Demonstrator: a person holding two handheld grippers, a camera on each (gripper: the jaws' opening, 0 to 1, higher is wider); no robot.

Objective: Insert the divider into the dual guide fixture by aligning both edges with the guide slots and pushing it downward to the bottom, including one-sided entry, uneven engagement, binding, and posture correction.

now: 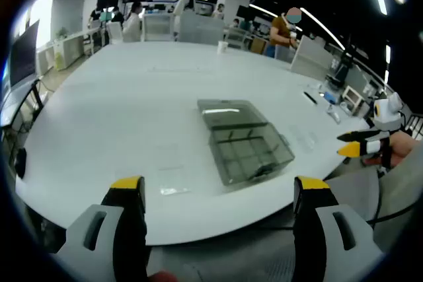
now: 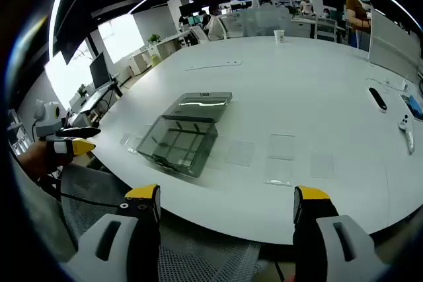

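Observation:
The dual guide fixture [image 1: 243,142] is a clear smoky box with an inner grid and its lid hinged back, lying on the white table [image 1: 132,110]. My left gripper [image 1: 218,193] hovers open at the table's near edge, short of the box. In the right gripper view the same fixture [image 2: 180,138] lies left of centre, and several flat clear dividers [image 2: 282,145] lie on the table to its right. My right gripper [image 2: 226,196] is open and holds nothing, off the table edge. Each gripper appears in the other's view: the right gripper [image 1: 360,146] and the left gripper [image 2: 74,141].
A paper cup [image 2: 279,35] stands far across the table. A black remote [image 2: 377,98] and a white controller [image 2: 404,125] lie at the right. Another clear sheet [image 1: 174,189] rests near the front edge. People and desks fill the office behind.

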